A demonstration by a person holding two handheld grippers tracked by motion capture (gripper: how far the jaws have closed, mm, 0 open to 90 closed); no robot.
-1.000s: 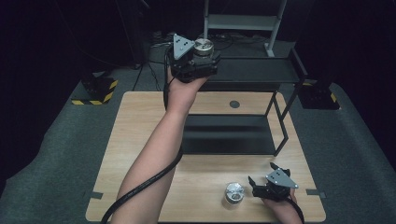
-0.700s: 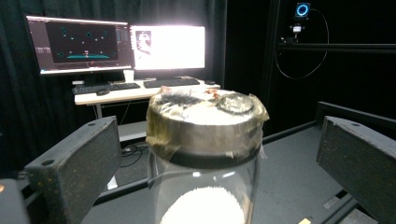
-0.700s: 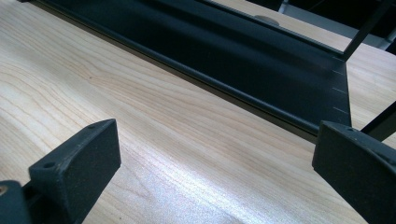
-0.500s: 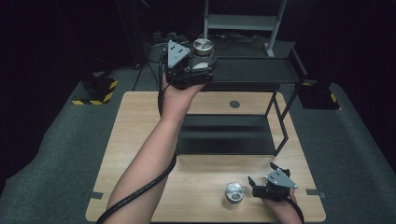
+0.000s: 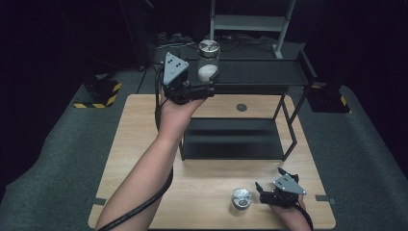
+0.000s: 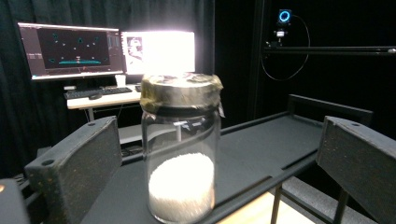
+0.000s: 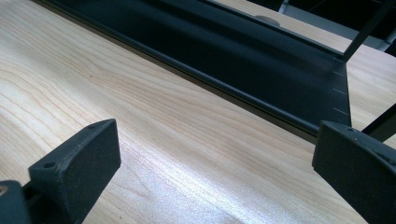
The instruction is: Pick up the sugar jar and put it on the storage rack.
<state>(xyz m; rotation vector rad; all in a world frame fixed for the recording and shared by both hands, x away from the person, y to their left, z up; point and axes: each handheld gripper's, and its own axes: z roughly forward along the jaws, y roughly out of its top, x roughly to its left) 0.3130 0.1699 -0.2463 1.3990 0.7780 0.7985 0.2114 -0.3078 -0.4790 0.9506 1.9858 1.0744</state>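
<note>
One jar (image 6: pixel 181 149) of white grains already standing on the top shelf (image 5: pixel 269 72) of the black rack, between the spread jaws of the left gripper (image 5: pixel 204 82), untouched by either. Second jar (image 5: pixel 241 198) left on the table (image 5: pixel 144 144) beside the right gripper (image 5: pixel 262 190), also spread, empty. Roughly halfway.

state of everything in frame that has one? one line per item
jar: upright on the top shelf, lid on, part-filled with white grains
left gripper: open, jaws either side of the jar, not touching
second jar: on the table, lid on
right gripper: open, empty, beside the second jar
lower shelf: bare
</note>
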